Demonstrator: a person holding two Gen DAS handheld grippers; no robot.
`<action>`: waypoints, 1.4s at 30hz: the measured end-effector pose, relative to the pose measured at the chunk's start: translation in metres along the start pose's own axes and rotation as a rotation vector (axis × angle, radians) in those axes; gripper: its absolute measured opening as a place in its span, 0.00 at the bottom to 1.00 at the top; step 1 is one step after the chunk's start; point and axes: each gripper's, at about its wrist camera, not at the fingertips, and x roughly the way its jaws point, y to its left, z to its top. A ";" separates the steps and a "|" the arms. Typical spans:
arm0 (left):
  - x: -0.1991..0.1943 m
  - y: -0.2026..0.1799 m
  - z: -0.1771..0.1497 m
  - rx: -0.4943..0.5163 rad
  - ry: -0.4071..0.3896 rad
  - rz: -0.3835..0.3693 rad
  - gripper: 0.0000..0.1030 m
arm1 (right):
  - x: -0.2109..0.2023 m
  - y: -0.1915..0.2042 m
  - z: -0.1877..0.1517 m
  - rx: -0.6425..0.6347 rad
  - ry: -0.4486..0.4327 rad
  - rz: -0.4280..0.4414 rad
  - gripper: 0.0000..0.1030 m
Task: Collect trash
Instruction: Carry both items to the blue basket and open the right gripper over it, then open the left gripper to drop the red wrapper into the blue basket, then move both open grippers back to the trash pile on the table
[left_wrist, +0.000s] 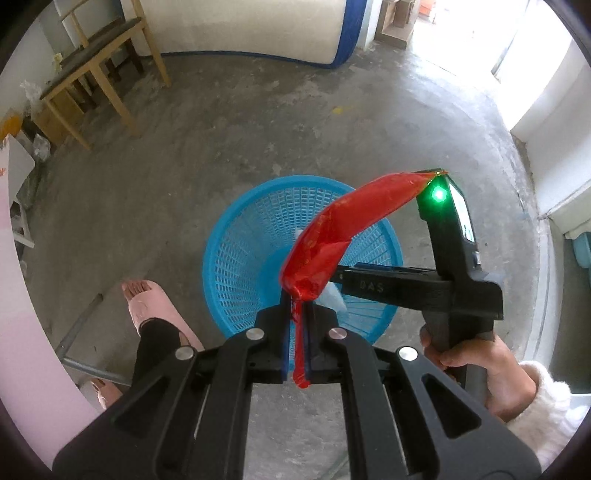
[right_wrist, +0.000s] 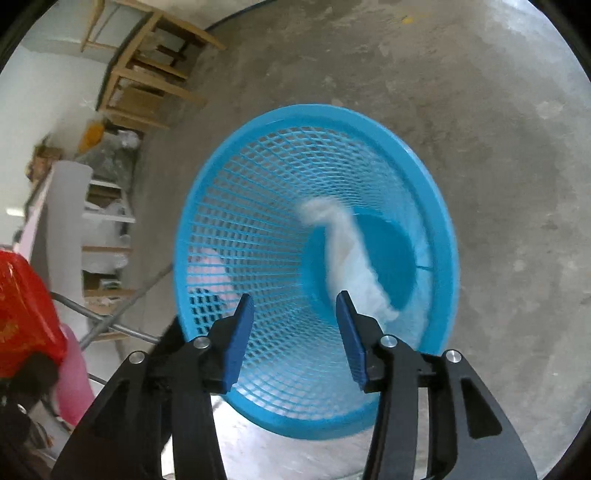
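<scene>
My left gripper (left_wrist: 300, 306) is shut on a crumpled red plastic wrapper (left_wrist: 343, 229), which arches up and to the right over a blue mesh basket (left_wrist: 236, 251) on the concrete floor. In the right wrist view my right gripper (right_wrist: 295, 306) hangs open just above the basket's rim (right_wrist: 436, 192), with nothing between its blue pads (right_wrist: 236, 343). A white tissue (right_wrist: 351, 254), blurred, is inside the basket near its solid bottom. The red wrapper (right_wrist: 26, 306) shows at the left edge of that view.
A person's foot in a pink slipper (left_wrist: 147, 299) stands left of the basket, and a hand (left_wrist: 480, 369) holds the right gripper's handle. A wooden chair (left_wrist: 92, 74) and clutter sit at the back left, a white and blue roll (left_wrist: 251, 29) at the back.
</scene>
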 end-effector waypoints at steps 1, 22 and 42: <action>0.000 0.000 -0.001 -0.002 0.002 0.000 0.04 | 0.000 0.000 -0.001 0.014 0.003 0.026 0.44; 0.047 -0.006 0.012 0.014 0.092 0.083 0.56 | -0.068 -0.012 -0.018 0.033 -0.106 -0.017 0.44; -0.166 0.058 -0.012 -0.166 -0.216 -0.241 0.56 | -0.140 0.101 -0.042 -0.198 -0.161 0.078 0.44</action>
